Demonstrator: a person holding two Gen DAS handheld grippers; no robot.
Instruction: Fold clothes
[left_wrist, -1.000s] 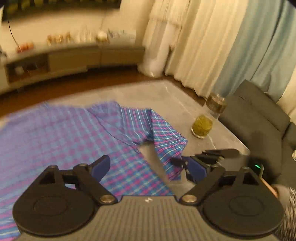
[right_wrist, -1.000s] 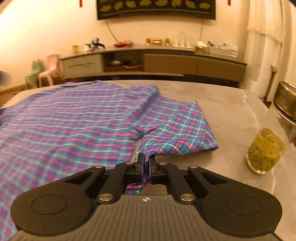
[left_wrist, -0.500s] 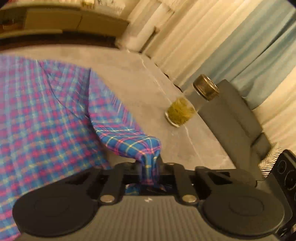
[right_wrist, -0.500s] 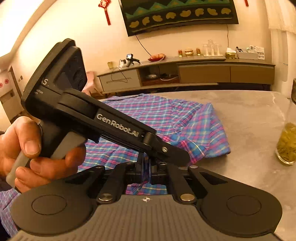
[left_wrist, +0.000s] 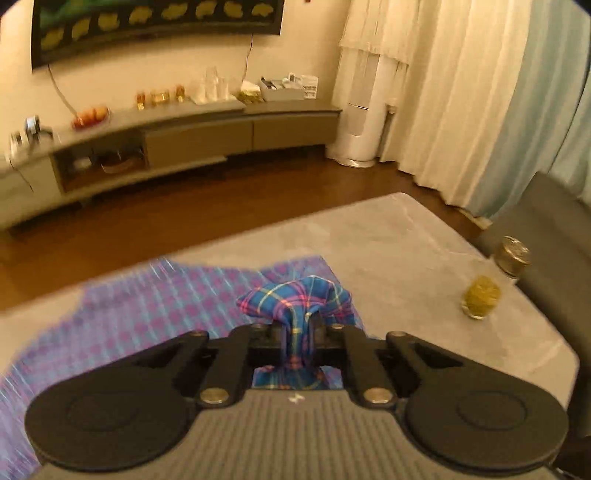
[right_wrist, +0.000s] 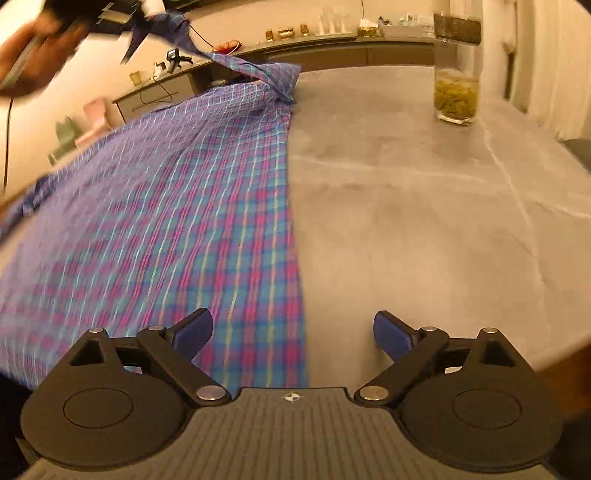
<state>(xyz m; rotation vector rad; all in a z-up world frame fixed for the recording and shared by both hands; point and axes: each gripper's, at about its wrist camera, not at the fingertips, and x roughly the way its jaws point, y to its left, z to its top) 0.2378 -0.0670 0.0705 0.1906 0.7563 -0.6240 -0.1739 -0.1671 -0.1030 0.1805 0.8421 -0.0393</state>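
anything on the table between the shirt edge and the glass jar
Nothing: in the right wrist view, bare grey table runs from the shirt to the jar.

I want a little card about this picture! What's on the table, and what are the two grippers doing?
shirt: plaid, lying on the table, sleeve lifted
table: grey
jar: glass, yellow-green stuff inside, apart from the shirt
left gripper: shut on the sleeve
right gripper: jaws have just been opening, nothing between them, over the shirt's edge
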